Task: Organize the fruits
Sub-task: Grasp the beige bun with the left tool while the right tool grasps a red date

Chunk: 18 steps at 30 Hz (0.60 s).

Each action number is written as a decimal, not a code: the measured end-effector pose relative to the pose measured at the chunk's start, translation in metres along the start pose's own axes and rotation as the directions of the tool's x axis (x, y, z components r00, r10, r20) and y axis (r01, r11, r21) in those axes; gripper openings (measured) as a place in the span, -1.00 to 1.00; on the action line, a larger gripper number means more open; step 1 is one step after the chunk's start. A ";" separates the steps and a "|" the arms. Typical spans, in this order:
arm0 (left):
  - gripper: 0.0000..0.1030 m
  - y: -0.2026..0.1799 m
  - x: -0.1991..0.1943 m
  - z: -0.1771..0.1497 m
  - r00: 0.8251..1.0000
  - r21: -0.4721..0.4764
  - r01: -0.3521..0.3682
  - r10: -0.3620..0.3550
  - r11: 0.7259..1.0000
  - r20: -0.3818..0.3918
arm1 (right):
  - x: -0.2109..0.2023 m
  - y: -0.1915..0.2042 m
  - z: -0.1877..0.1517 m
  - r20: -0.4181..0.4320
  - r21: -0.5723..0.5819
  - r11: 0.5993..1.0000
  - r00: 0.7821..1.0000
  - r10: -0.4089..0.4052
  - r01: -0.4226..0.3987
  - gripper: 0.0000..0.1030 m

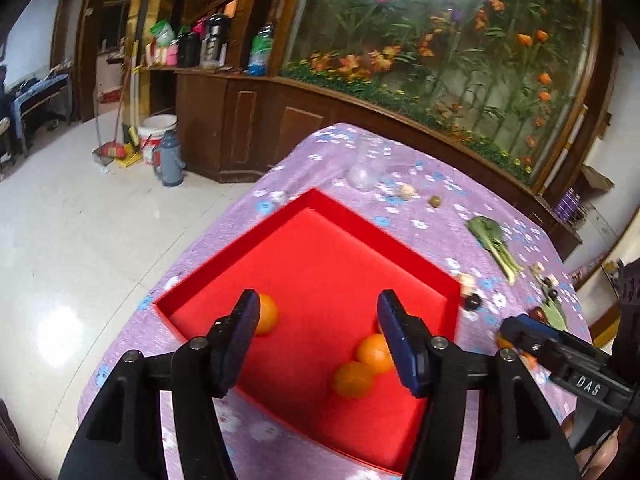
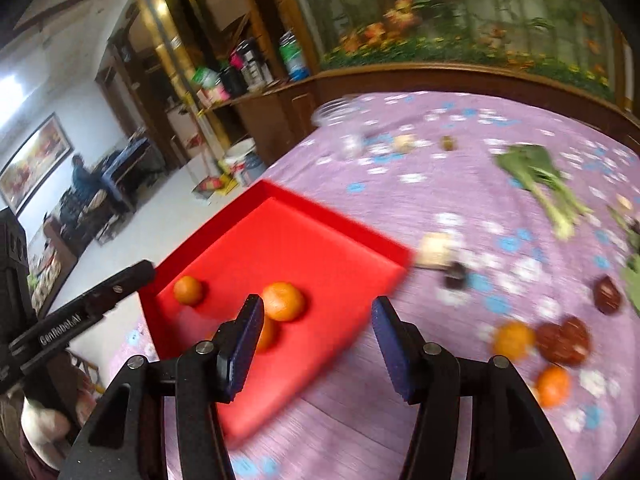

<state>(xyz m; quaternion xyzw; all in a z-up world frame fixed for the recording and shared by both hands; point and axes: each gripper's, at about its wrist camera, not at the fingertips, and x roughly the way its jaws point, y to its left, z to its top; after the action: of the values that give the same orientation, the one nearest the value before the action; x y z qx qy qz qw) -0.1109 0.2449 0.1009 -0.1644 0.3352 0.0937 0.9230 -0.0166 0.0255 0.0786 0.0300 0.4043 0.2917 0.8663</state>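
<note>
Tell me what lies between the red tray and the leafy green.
In the right wrist view, between the red tray and leafy green: bare purple tablecloth, plus a pale blurry piece beside the tray's corner.

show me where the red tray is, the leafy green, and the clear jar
red tray [image 1: 304,248]: left wrist view, bare floor.
leafy green [image 1: 486,230]: left wrist view, its leaf.
clear jar [image 1: 366,162]: left wrist view, its side.

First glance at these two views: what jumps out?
The bright red tray on the purple floral tablecloth, with three oranges inside, two touching near one wall and one apart. Both tongs, left and right, are open and empty; two more oranges lie outside on the cloth.
</note>
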 end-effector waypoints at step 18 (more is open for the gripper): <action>0.30 -0.129 0.020 -0.054 0.971 0.226 0.207 -0.171 0.952 -0.169 | -0.069 -0.136 -0.070 -0.007 0.176 0.962 0.978 -0.209 0.207 0.29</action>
<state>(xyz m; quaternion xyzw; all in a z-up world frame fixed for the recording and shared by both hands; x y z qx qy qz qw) -0.0908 0.1071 0.0799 -0.0883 0.3942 -0.0493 0.9134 -0.0360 -0.1366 0.0393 0.0654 0.4241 0.1622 0.8886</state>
